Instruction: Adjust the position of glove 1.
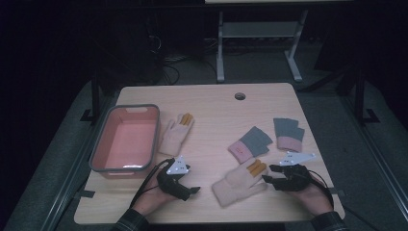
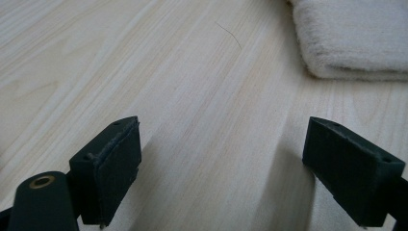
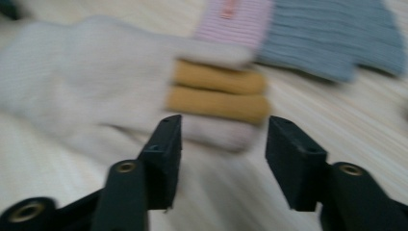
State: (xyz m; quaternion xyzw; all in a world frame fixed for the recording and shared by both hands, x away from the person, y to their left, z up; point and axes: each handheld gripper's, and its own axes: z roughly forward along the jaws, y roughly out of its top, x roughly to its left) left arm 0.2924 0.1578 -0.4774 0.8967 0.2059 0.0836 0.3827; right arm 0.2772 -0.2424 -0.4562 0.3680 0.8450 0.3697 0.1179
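Observation:
A cream glove with orange fingers lies flat near the table's front edge, just left of my right gripper. In the right gripper view that gripper stands open. The glove and its orange fingers lie just beyond the jaw tips, with nothing pinched between them. My left gripper rests low at the front left. In its own view, the left gripper is wide open over bare wood, and the cream glove's cuff lies ahead at the upper right.
A second cream glove lies beside a pink bin with a grey rim at the left. Two grey gloves with pink cuffs lie at the right. A cable hole sits near the table's far edge.

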